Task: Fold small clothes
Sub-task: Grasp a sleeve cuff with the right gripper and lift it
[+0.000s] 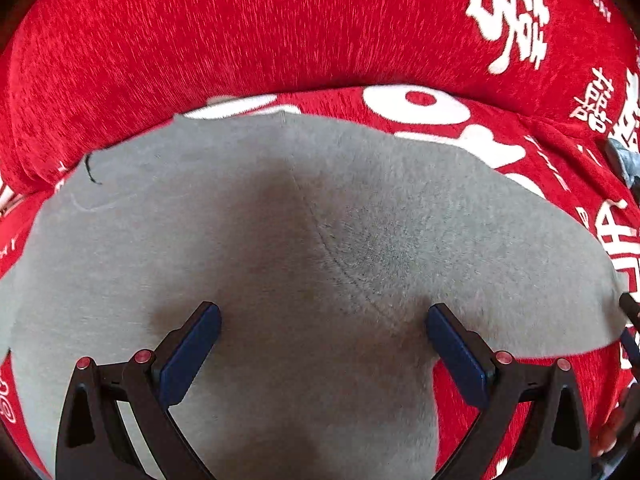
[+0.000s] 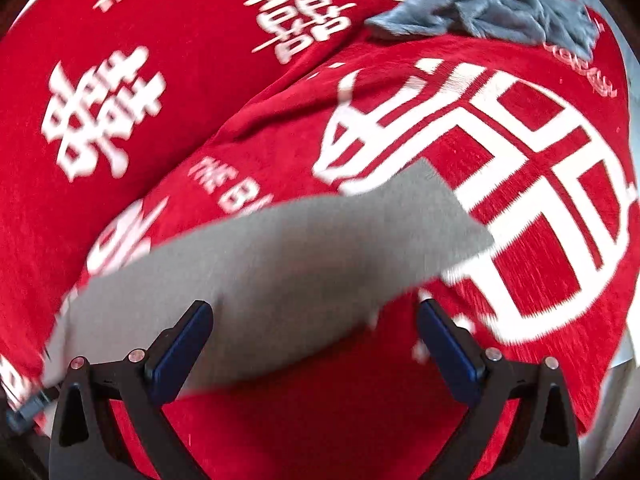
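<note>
A grey garment (image 1: pixel 280 240) lies flat on a red blanket with white characters (image 1: pixel 200 40). My left gripper (image 1: pixel 322 332) is open just above the garment, with both blue pads (image 1: pixel 192 352) over the grey cloth. In the right wrist view the same grey garment (image 2: pixel 280 260) lies on the red blanket (image 2: pixel 400 400). My right gripper (image 2: pixel 314 336) is open over its near edge, with the left pad over grey cloth and the right pad (image 2: pixel 448 352) over the blanket. Neither gripper holds anything.
A crumpled blue-grey garment (image 2: pixel 500 8) lies on the blanket at the far right. A ridge in the red blanket (image 2: pixel 260 92) runs diagonally behind the grey garment. The blanket's edge and a pale floor (image 2: pixel 624 392) show at the right.
</note>
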A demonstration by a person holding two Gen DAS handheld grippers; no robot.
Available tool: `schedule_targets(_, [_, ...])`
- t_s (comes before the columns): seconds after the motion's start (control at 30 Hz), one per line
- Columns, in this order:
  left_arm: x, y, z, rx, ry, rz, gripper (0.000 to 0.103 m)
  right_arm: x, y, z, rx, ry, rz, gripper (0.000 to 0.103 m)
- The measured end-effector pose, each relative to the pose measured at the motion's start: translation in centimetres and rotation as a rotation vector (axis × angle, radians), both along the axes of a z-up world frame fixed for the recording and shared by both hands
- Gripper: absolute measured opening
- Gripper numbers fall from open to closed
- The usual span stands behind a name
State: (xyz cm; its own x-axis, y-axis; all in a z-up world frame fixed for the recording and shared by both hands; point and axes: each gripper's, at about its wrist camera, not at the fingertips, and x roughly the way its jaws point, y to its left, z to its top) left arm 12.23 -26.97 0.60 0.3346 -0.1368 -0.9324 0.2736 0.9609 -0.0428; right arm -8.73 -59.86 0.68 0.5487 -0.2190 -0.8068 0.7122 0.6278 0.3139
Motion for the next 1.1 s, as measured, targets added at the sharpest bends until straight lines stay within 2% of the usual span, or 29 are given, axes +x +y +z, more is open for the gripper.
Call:
schedule_targets(0.03, [0.2, -0.1, 0.0, 0.001, -0.007, 0.003, 0.103, 0.3, -0.5, -0.1, 0.010, -0.009, -0.002, 0.096])
schedule_targets(0.07, [0.4, -0.3, 0.0, -0.002, -0.011, 0.002, 0.103, 0.8, -1.1, -0.1, 0.017, -0.022, 0.003, 0.084])
schedule_targets(0.1, [0.6, -0.3, 0.0, -0.005, -0.008, 0.001, 0.103, 1.2, -1.4, 0.0, 0.020, -0.034, 0.020, 0.066])
schedule_targets(0.13, [1.0, -0.4, 0.1, -0.009, -0.003, 0.001, 0.103, 1.5, -1.7, 0.1, 0.030, -0.045, 0.042, 0.055])
schedule_targets(0.17, [1.2, -0.5, 0.2, -0.015, -0.001, 0.003, 0.103, 1.7, -2.0, 0.2, 0.041, -0.050, 0.056, 0.030])
schedule_targets(0.2, [1.6, -0.5, 0.4, -0.024, -0.004, 0.006, 0.103, 1.9, -2.4, 0.2, 0.057, -0.058, 0.067, 0.010])
schedule_targets(0.4, [4.7, -0.7, 0.9, -0.036, -0.013, 0.061, 0.103, 1.5, -2.0, 2.2, 0.004, -0.154, 0.091, 0.006])
schedule_targets(0.57, [6.8, -2.9, -0.4, 0.041, 0.023, 0.058, 0.103, 2.1, -1.7, 3.0, -0.037, -0.139, 0.098, 0.006])
schedule_targets(0.6, [6.4, -3.1, -0.9, 0.050, 0.038, 0.046, 0.103, 1.9, -1.6, 3.2, -0.048, -0.138, 0.099, 0.006])
schedule_targets(0.7, [3.9, -2.8, -0.6, 0.052, -0.018, 0.020, 0.103, 1.3, -1.5, 3.2, -0.064, -0.131, 0.099, 0.006])
schedule_targets(0.9, [-1.3, -1.0, 0.1, 0.012, -0.034, 0.010, 0.103, 1.2, -1.0, 3.1, -0.071, -0.102, 0.087, 0.006])
schedule_targets(1.0, [-2.2, -0.2, 0.4, 0.004, -0.056, 0.002, 0.103, 1.5, 0.1, 4.9, -0.115, -0.105, 0.103, 0.006])
schedule_targets(1.1, [-2.2, 0.2, 1.0, -0.037, -0.032, 0.020, 0.103, 2.0, 2.1, 7.8, -0.186, -0.113, 0.139, 0.006])
